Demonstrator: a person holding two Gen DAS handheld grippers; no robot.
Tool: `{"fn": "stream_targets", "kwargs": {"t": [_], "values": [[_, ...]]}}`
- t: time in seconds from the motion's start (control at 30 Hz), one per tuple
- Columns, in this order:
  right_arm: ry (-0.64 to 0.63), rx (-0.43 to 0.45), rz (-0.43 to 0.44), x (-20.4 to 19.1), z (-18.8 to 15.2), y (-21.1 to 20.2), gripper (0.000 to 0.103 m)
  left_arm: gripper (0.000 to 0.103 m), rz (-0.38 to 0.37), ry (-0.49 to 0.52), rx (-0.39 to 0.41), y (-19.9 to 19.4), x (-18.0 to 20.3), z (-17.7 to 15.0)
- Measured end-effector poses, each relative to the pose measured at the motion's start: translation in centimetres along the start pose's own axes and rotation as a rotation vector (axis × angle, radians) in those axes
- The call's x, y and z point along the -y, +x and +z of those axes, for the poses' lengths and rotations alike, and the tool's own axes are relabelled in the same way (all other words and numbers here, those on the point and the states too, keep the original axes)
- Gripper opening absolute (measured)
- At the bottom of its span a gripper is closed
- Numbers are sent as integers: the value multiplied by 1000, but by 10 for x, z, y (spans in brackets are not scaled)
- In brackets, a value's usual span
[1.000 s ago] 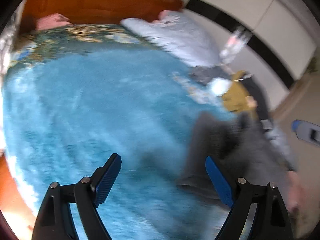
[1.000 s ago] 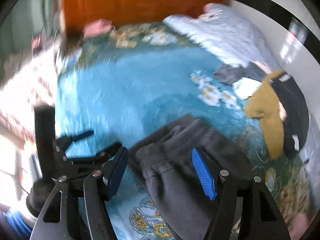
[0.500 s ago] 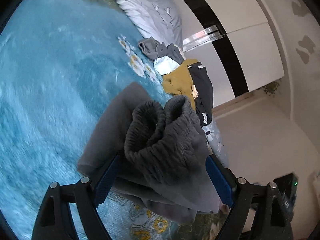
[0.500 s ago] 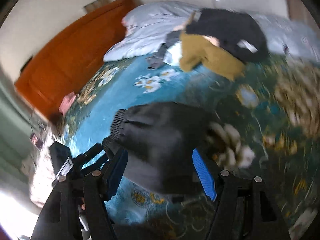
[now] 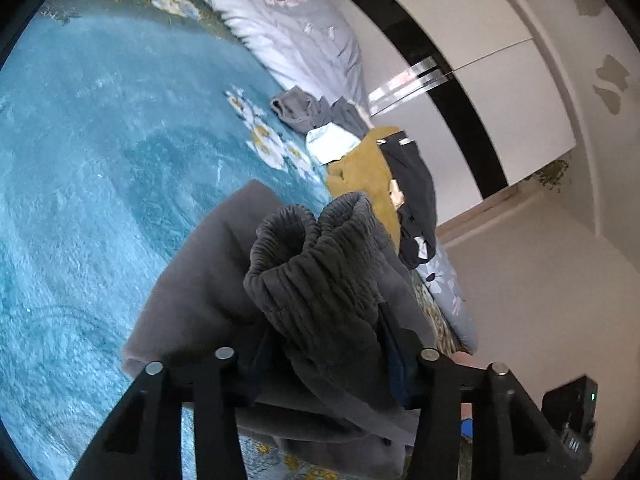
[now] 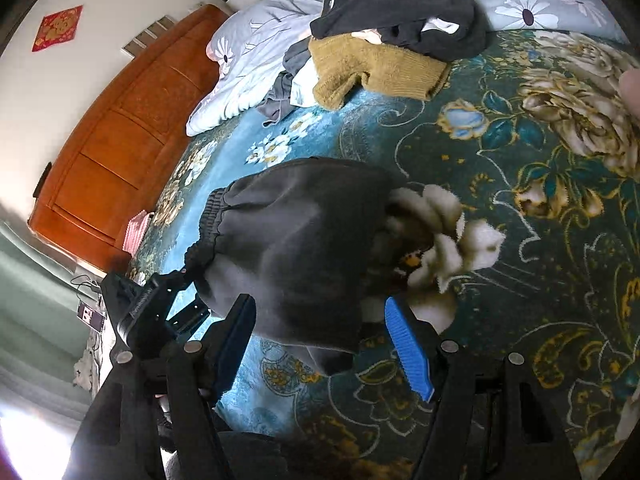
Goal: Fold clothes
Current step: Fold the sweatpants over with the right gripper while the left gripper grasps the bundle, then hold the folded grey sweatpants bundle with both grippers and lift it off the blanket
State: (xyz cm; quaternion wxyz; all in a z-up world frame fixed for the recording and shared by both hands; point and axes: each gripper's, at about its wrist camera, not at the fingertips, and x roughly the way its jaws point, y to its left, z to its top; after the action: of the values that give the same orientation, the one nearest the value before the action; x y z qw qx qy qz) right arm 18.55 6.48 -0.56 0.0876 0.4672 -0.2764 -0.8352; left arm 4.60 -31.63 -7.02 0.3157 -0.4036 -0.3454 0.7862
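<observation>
Dark grey sweatpants (image 5: 280, 288) lie bunched on the teal floral bedspread (image 5: 92, 168). Their ribbed waistband (image 5: 316, 248) rises between the fingers of my left gripper (image 5: 328, 364), whose blue pads are mostly buried in the cloth; it is shut on the waistband. In the right wrist view the same pants (image 6: 296, 236) lie just ahead of my right gripper (image 6: 328, 340), which is open, its pads either side of the near edge of the cloth. The left gripper's body (image 6: 136, 308) shows at the waistband end.
A pile of clothes sits further along the bed: mustard sweater (image 6: 372, 68), black garment (image 6: 400, 12), grey and pale blue pieces (image 5: 316, 120). A grey floral duvet (image 5: 296, 36) lies by the wooden headboard (image 6: 120, 140). White wardrobe doors (image 5: 480, 60) stand beyond the bed.
My left gripper has closed on the pants' waistband; it was wide open half a second ago. Both cameras have settled after swinging towards the pants. The right gripper stays open.
</observation>
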Motion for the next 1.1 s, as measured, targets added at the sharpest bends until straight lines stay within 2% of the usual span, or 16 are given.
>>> {"fn": "stream_targets", "kwargs": {"t": [0.13, 0.2, 0.23, 0.3, 0.33, 0.4, 0.47, 0.57, 0.63, 0.83, 1.03, 1.1], "values": [[-3, -8, -7, -2, 0, 3, 68, 46, -78, 20, 59, -24, 3, 5], [-17, 3, -11, -5, 0, 0, 69, 46, -59, 32, 90, -35, 2, 10], [-24, 9, -13, -6, 0, -2, 68, 46, -28, 26, 88, -36, -3, 11], [-33, 16, -17, -8, 0, -3, 69, 46, 31, -65, 36, -26, -29, 11], [-37, 19, -19, -9, 0, -4, 69, 46, 37, -122, 18, -22, -42, 9], [-38, 9, -18, -9, 0, -1, 68, 46, -15, -219, 21, -20, -61, 8], [-48, 1, -16, -12, 0, 0, 69, 46, -25, -234, 18, -20, -63, 10], [-93, -2, -11, -23, 6, -1, 69, 47, -5, -202, 15, -17, -59, 10], [-159, -12, 0, -40, 19, 1, 69, 48, -4, -198, 14, -16, -59, 9], [-475, -80, -24, -103, 41, 44, 68, 48, -14, -206, 16, -19, -59, 7], [-524, -206, -94, -97, 43, 122, 69, 49, -22, -199, 2, -16, -60, 9], [-536, -215, -118, -89, 40, 138, 69, 50, -18, -189, -1, -15, -59, 9]]}}
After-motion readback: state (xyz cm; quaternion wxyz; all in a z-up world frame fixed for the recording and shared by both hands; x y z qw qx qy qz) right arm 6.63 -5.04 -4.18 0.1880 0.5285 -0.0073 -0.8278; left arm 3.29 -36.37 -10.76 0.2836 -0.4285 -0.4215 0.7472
